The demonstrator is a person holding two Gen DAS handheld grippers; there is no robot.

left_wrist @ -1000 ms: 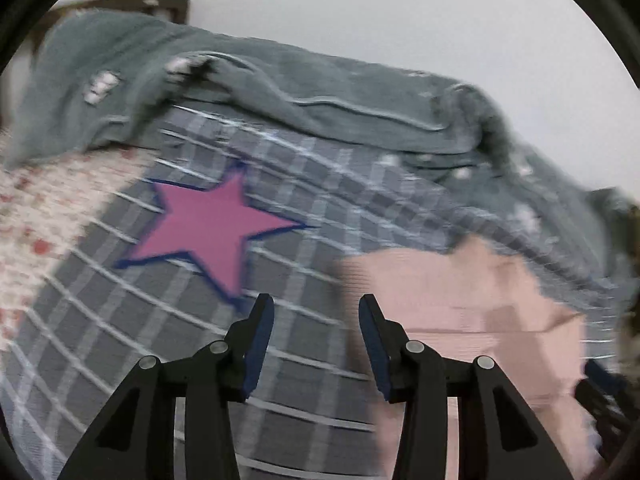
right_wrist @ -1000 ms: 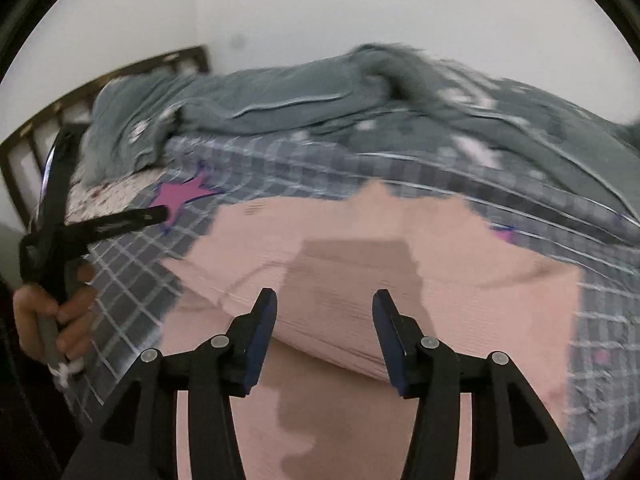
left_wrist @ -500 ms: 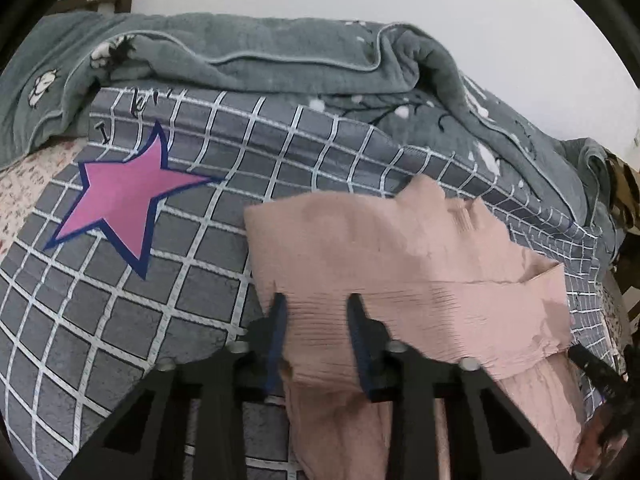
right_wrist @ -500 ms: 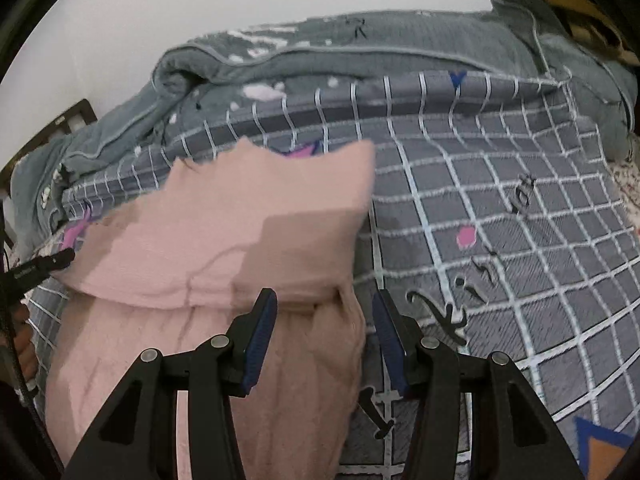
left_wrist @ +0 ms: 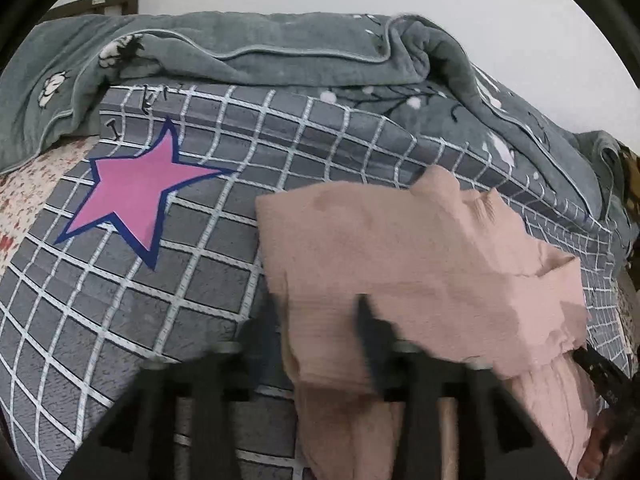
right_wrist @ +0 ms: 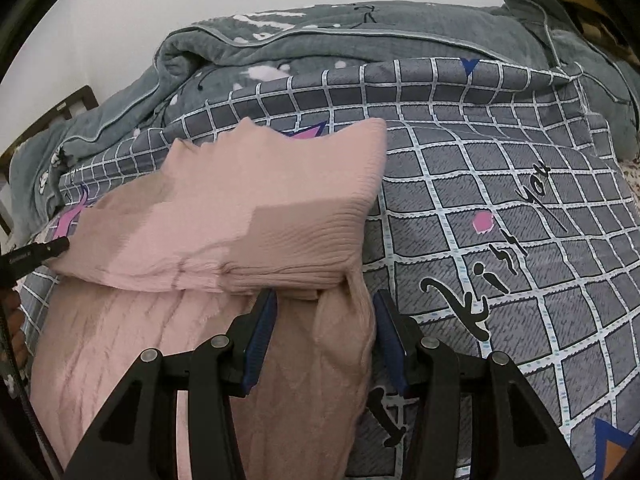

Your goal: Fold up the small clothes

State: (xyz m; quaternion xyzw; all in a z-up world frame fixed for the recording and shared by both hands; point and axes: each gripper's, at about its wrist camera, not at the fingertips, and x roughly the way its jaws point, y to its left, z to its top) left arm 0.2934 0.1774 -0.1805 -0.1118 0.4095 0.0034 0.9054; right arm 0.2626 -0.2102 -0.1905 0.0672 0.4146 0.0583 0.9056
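On checked quilt (right_wrist: 500, 208), folded pink sweater (right_wrist: 248, 216)

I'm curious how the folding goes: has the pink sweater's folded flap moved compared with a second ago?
Yes. In the left wrist view the pink sweater now lies much nearer the pink star, its edge between the opened left gripper fingers.

Checked bedcover (left_wrist: 208, 276); grey blanket (left_wrist: 256, 52)
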